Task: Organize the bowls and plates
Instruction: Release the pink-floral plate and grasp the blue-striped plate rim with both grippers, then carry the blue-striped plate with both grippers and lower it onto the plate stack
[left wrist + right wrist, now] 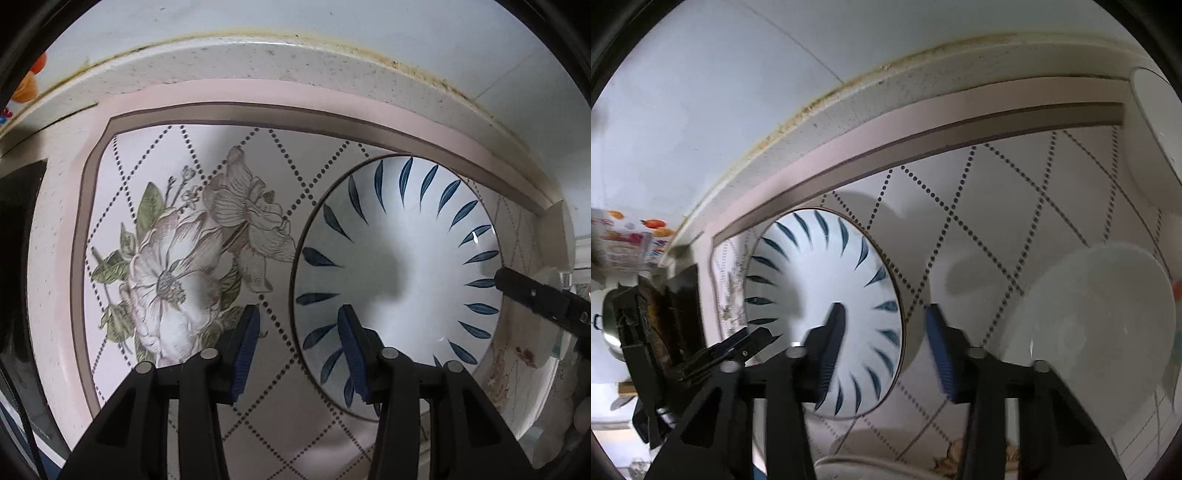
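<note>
Speckled counter (258,62) meeting pale wall, glossy flowered mat (177,229) lying on it, round leaf-patterned plate (399,273) sitting on mat, plain white bowl (1108,332) nearby, left gripper (299,354) and right gripper (886,354) both hovering with fingers apart, empty.

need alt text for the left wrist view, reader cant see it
A white plate with dark blue leaf strokes around its rim lies flat on a floral, dotted-diamond table mat. The open left tool straddles the plate's near-left edge, one blue-padded finger over the plate, the other over the mat. The tip of the right tool reaches in at the plate's right edge.
</note>
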{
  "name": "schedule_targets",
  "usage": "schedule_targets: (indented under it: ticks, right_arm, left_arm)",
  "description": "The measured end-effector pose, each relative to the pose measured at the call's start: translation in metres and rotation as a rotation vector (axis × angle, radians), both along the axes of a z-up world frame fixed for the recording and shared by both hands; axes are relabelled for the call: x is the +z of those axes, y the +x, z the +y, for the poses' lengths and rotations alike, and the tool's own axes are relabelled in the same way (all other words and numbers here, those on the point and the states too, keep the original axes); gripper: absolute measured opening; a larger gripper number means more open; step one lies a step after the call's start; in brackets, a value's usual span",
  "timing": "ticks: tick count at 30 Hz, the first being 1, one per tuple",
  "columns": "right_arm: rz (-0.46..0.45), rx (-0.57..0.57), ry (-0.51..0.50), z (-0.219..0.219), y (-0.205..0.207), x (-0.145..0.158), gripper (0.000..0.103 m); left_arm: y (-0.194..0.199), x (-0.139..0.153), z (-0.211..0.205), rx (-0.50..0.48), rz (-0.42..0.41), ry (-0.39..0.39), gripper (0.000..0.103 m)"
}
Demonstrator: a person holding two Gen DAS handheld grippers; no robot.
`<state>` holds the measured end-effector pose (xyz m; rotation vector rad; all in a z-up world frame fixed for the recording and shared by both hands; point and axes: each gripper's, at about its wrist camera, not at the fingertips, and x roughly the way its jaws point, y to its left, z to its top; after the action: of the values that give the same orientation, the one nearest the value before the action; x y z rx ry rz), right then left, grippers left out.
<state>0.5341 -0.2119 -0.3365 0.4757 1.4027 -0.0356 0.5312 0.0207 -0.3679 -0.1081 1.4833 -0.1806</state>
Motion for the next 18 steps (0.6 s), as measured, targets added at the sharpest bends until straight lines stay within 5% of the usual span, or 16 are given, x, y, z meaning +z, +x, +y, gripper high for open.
schedule_targets:
  ticks: [1, 4, 18]
  right_arm:
    - [0.007, 0.015, -0.026, 0.002, 0.004, -0.004, 0.02]
    - [0.002, 0.042, -0.074, 0.007, 0.011, -0.009, 0.009]
    - [-0.054, 0.103, -0.1, 0.014, 0.0, 0.005, 0.009]
  left_arm:
    - [0.0, 0.001, -0.003, -0.01, -0.02, -0.018, 0.021]
    - [0.0, 0.002, -0.012, -0.03, -0.053, 0.027, 0.02]
    - [-0.027, 0.033, -0.02, -0.04, -0.12, 0.047, 0.019]
